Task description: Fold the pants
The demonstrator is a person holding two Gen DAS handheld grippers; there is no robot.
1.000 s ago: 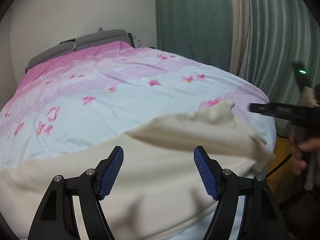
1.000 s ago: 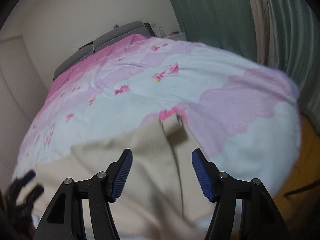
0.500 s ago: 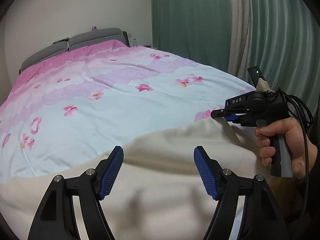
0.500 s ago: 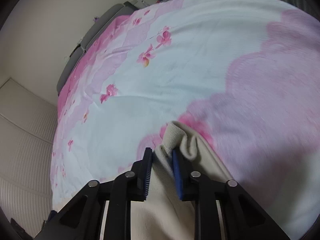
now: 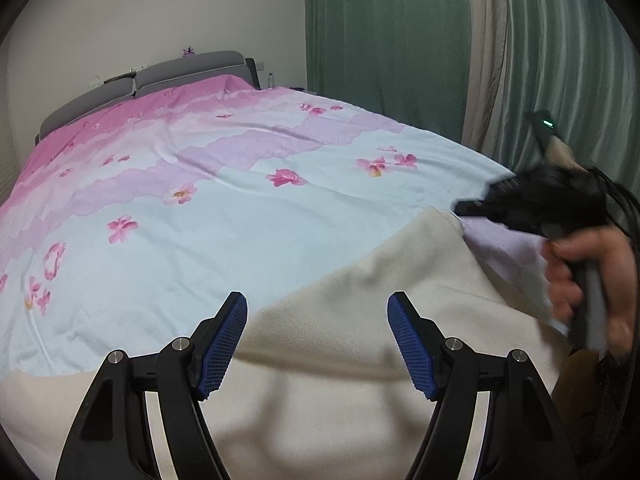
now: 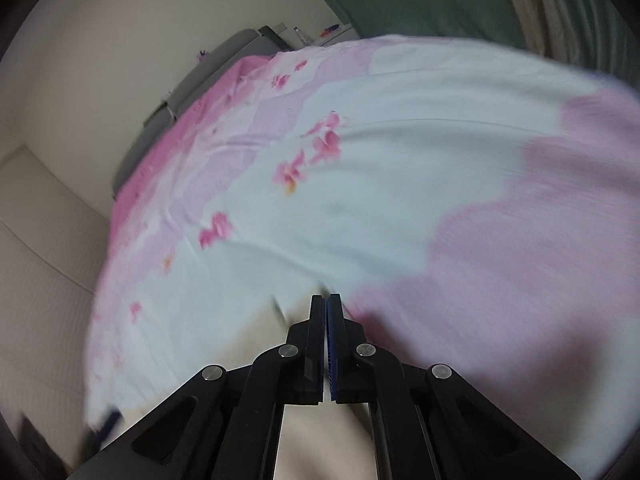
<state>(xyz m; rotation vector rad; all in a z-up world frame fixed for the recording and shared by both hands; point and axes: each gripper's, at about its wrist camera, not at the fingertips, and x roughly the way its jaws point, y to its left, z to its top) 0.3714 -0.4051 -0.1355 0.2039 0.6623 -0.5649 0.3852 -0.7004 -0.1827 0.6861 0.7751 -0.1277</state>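
Note:
The cream pants (image 5: 360, 320) lie across the near end of the bed. My left gripper (image 5: 318, 344) is open and empty, its blue pads hovering over the cloth. My right gripper (image 6: 326, 304) is shut on the far corner of the pants (image 6: 296, 432), which hang down beneath its arms. In the left wrist view the right gripper (image 5: 464, 210) is at the right, with the pants corner lifted into a peak at its tips. The right wrist view is blurred by motion.
The bed cover (image 5: 240, 200) is pale blue and pink with flowers. A grey headboard (image 5: 160, 76) is at the far end. Green and beige curtains (image 5: 400, 60) hang along the right side. The bed's right edge drops off near the right gripper.
My right gripper closed on the pants corner and has lifted it up and away from the bed. My left gripper has stayed open over the cloth.

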